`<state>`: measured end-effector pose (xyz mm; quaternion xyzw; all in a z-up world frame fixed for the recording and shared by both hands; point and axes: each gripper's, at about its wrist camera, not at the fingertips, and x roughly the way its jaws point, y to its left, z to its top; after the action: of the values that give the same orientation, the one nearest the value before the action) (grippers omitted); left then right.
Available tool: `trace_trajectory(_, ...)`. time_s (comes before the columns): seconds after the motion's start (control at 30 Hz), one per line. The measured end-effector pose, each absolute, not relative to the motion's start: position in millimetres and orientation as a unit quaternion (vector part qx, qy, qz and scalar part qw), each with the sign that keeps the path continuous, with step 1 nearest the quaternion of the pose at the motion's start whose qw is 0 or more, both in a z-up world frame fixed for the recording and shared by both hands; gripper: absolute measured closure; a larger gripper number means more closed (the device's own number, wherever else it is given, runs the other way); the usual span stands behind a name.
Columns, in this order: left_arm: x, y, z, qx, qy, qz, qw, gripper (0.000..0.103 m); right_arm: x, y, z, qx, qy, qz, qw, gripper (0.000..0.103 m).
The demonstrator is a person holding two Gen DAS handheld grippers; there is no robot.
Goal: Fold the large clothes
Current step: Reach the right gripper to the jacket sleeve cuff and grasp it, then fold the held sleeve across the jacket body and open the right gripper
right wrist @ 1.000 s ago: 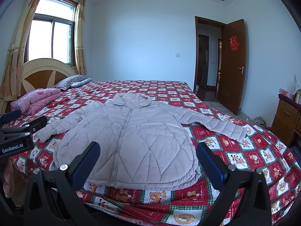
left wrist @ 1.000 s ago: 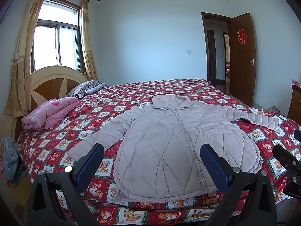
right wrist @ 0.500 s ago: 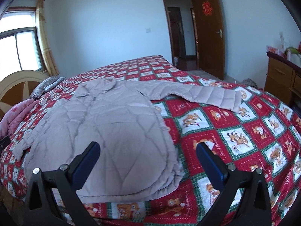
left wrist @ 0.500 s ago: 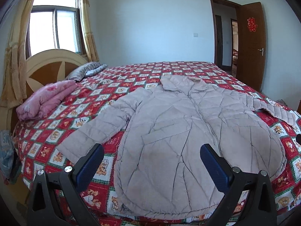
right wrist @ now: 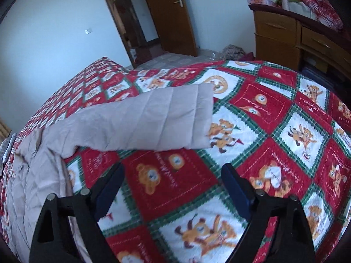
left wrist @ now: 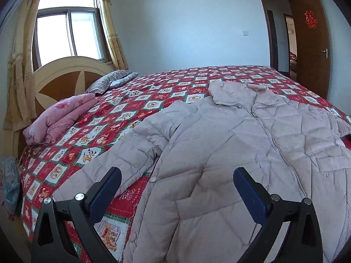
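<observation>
- Left gripper (left wrist: 176, 194) I hold wide open, empty, above the quilted jacket (left wrist: 230, 153) lying flat on the bedspread (left wrist: 136, 100).
- Right gripper (right wrist: 172, 188) likewise gapes, empty, over bedspread just beside the jacket's sleeve (right wrist: 142, 120).

Both tools are now closer to the bed (left wrist: 153, 100) than a second ago. Left tool (left wrist: 177, 188), jaws as wide as before, now hangs over the jacket (left wrist: 219, 153) near its left sleeve (left wrist: 122, 160), the hem no longer in its view. Right tool (right wrist: 173, 188) has swung right, off the jacket body; the bare bedspread now lies under it, the right sleeve (right wrist: 142, 125) just ahead.
</observation>
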<state>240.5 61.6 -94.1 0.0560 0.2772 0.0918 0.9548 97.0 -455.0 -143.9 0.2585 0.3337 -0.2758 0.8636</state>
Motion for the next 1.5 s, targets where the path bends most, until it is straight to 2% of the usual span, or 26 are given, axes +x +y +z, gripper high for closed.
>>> trace_trajectory(0.23,286,71,-101,0.046,0.292,0.104,0.950,0.001,122,-501,-159,0.294,0.347,-0.302,0.838,0.023)
trace_trajectory(0.3,298,79,-101,0.039,0.292,0.116,0.948,0.001,131,-504,-164,0.294,0.355,-0.297,0.836,0.033)
trace_trajectory(0.33,304,82,-102,0.038,0.294,0.122,0.947,0.001,134,-503,-164,0.286,0.356,-0.300,0.838,0.035)
trace_trajectory(0.37,309,85,-102,0.040,0.294,0.130,0.946,0.001,136,-502,-163,0.278,0.356,-0.299,0.841,0.046)
trace_trajectory(0.4,313,87,-103,0.044,0.291,0.137,0.946,0.001,139,-502,-164,0.275,0.359,-0.291,0.843,0.063)
trace_trajectory(0.43,317,88,-104,0.045,0.290,0.137,0.946,0.001,140,-501,-165,0.270,0.363,-0.290,0.844,0.067)
trace_trajectory(0.5,325,91,-107,0.049,0.297,0.130,0.945,0.001,140,-499,-162,0.252,0.358,-0.296,0.849,0.083)
trace_trajectory(0.57,331,90,-111,0.060,0.299,0.126,0.944,0.001,142,-496,-157,0.239,0.351,-0.295,0.856,0.088)
trace_trajectory(0.8,347,103,-115,0.037,0.306,0.138,0.941,0.001,151,-449,-114,0.144,0.302,-0.272,0.902,0.094)
trace_trajectory(1.03,361,114,-110,0.035,0.298,0.147,0.942,0.001,180,-369,-62,0.043,0.257,-0.197,0.945,0.095)
trace_trajectory(1.5,368,125,-111,0.008,0.311,0.128,0.942,0.001,235,-200,-48,-0.052,0.232,-0.034,0.971,0.096)
